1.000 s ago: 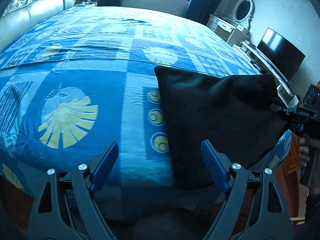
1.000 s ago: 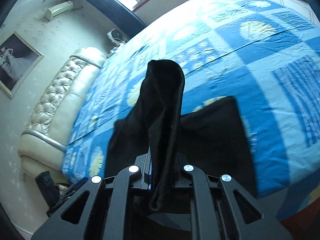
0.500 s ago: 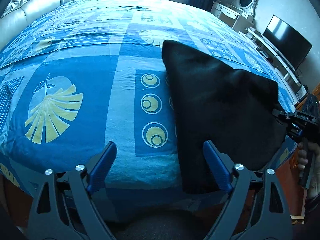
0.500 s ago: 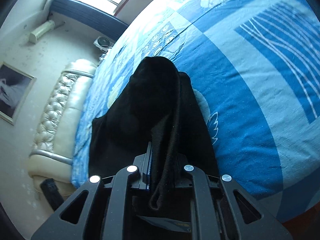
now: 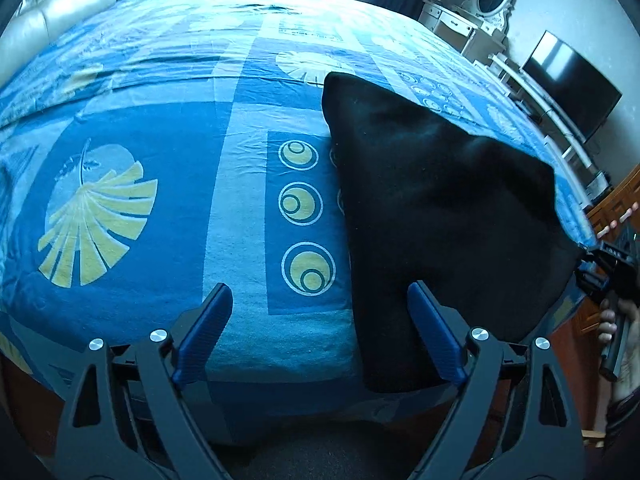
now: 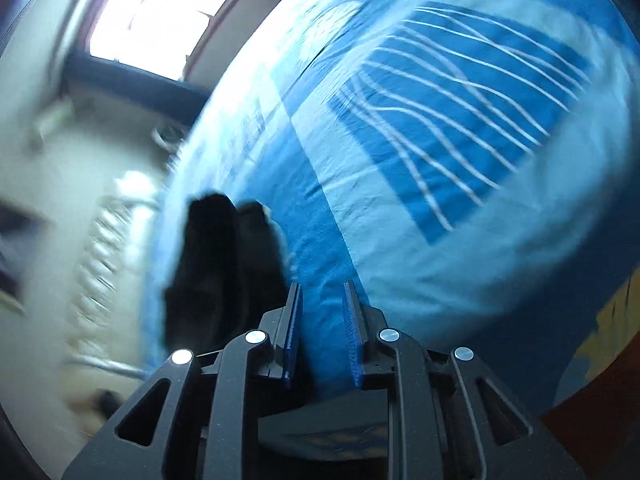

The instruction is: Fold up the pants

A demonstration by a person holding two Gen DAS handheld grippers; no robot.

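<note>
Now, left gripper (image 5: 320, 320): tilted down over the near edge of the bed, its blue fingers (image 5: 204, 332) spread wide with nothing between them; the right-hand finger overlaps the near edge of the pants in view, though contact cannot be told.
Right gripper (image 6: 320, 316): jaws narrowly apart and opening, with only bedspread showing between the pads; the pants lie just to its left, outside the gap. From the left wrist view it sits at the bed's right edge, by the pants' corner.
Hand (image 5: 624, 336): wrapped round the right gripper's handle at the far right of that view.
Pants (image 5: 440, 216): black, folded, lying flat on the right near part of the bed.
Bedspread (image 5: 160, 128): blue with yellow fan and ring patterns, carrying only the pants.
</note>
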